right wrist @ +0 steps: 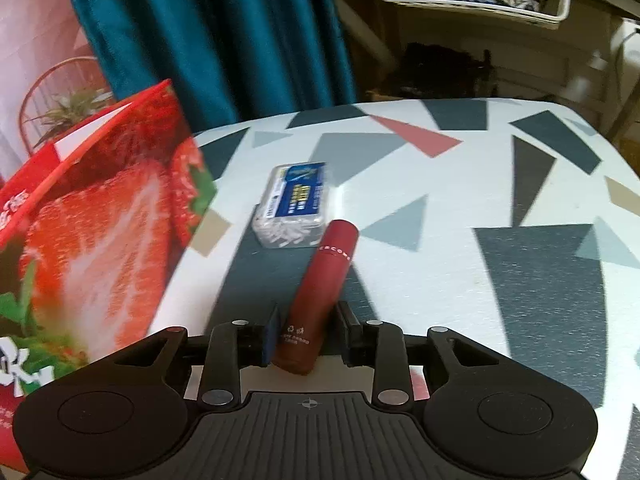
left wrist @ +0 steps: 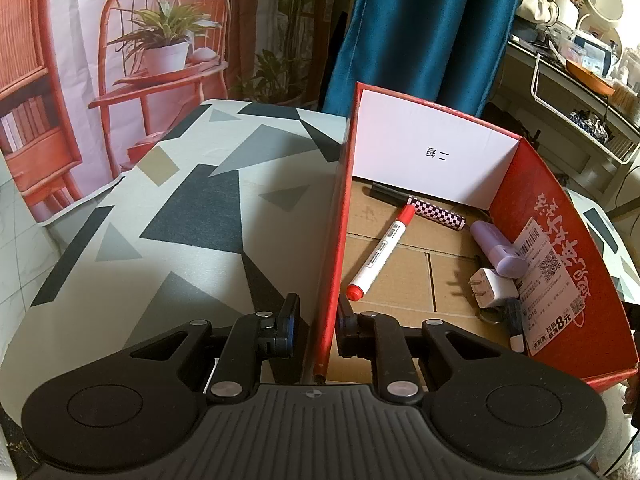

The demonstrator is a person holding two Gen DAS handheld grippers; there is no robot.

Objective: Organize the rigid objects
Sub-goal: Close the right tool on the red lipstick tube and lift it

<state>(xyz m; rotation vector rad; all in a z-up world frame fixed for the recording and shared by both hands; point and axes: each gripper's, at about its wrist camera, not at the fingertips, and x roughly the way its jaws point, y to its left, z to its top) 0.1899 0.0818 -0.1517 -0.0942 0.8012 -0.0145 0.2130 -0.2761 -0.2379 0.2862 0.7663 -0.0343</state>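
- The dark red tube [right wrist: 320,296] sits between the fingers of the right gripper [right wrist: 306,330]. The left pad looks like it touches the tube. The right pad has a thin dark gap beside it, so I cannot tell if the squeeze is firm.
- The tube pointing away and a bit to the right. Its far end is close to a clear plastic box [right wrist: 294,206] with a blue label and small white bits inside. I cannot tell if the two touch.
- The plastic box lies on the table [right wrist: 500,208], which has a cloth with grey, dark and pink triangles.
- The red cardboard box [left wrist: 560,240] with strawberry pictures stands just to the left of these things. Inside it lie a red marker [left wrist: 380,254], a checkered tube [left wrist: 438,212], a purple stick [left wrist: 494,246] and a white plug [left wrist: 492,288].
- The left gripper [left wrist: 320,322] is closed on the thin red side wall of the box, one finger on each side. It seems to hold the box steady.
- I think the step now is to carry the red tube into the box.
- To do it well, squeeze the tube snugly first so it does not slip or roll.
- Lift it high enough to clear the box wall, then lower it onto a bare bit of the floor, away from the marker.
- Keep the left hand holding the box so it does not slide.
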